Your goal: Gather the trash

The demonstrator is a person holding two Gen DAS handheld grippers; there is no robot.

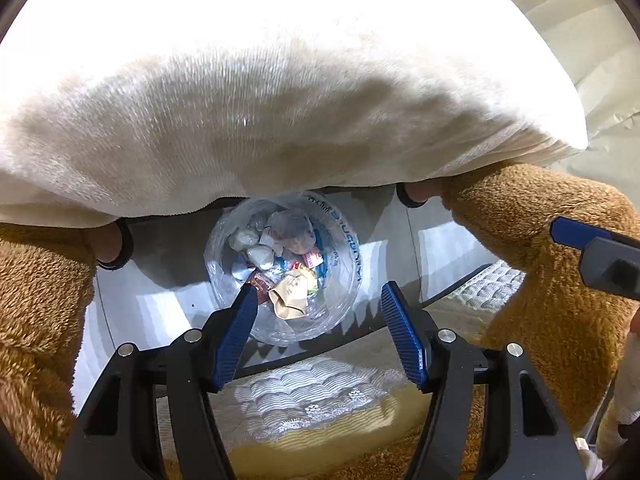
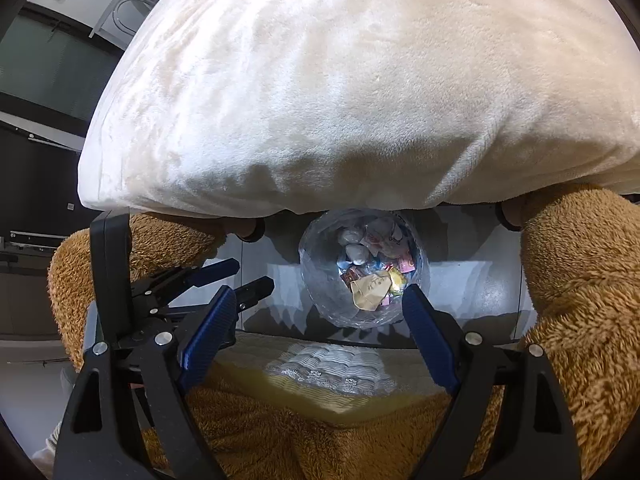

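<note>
While both claws are held over the edge of the bed [image 1: 320, 392], a clear-lined trash bin [image 1: 280, 332] is seen on the floor below. Left claw [image 1: 318, 304]: fingers spread wide, nothing held between them. Right claw [image 2: 318, 308]: likewise spread apart and empty, just beside the left claw, which is seen to its left in the right wrist view. Crumpled wrappers [image 1: 290, 300] and wads of paper are seen inside the bin. A cream plush pillow [image 1: 280, 100] is seen above the bin, with brown plush limbs [image 2: 580, 280] on either side of it.
</note>
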